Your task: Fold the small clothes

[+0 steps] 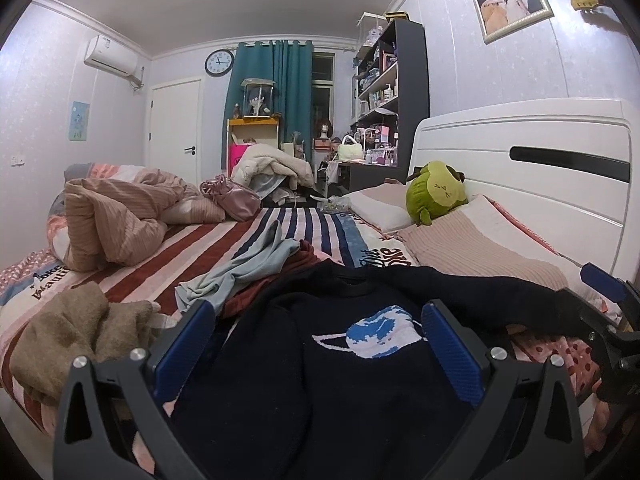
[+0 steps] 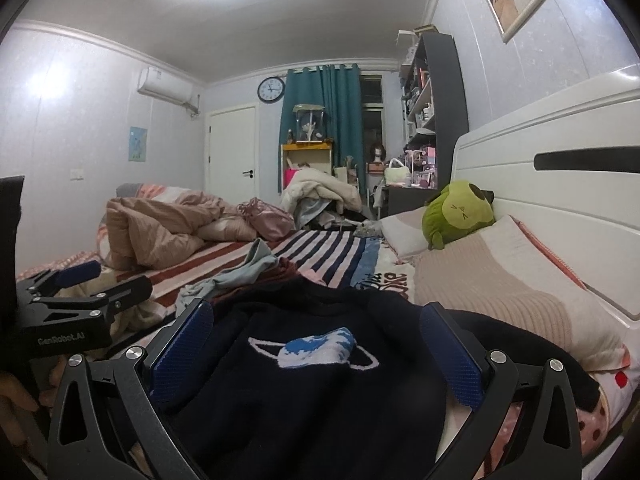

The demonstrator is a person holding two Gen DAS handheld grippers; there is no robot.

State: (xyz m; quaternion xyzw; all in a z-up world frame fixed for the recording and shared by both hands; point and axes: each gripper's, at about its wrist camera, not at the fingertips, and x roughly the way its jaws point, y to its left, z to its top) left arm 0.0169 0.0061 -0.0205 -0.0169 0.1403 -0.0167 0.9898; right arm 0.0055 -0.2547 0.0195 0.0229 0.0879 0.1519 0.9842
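A navy sweater [image 1: 320, 380] with a blue-and-white planet design lies spread on the bed, front up; it also shows in the right wrist view [image 2: 304, 392]. My left gripper [image 1: 320, 320] is open just above its lower half, blue pads wide apart. My right gripper [image 2: 318, 318] is open too, over the same sweater, a little to the right. The right gripper shows at the right edge of the left wrist view [image 1: 608, 320]; the left gripper shows at the left of the right wrist view [image 2: 80, 292]. Neither holds cloth.
A light blue garment [image 1: 248, 268] and a dark red one [image 1: 308, 256] lie beyond the sweater. A tan garment [image 1: 80, 332] lies left. A crumpled pink quilt [image 1: 116, 220], pillows [image 1: 480, 248], a green plush toy [image 1: 436, 192] and the white headboard [image 1: 520, 152] ring the striped bedsheet [image 1: 224, 240].
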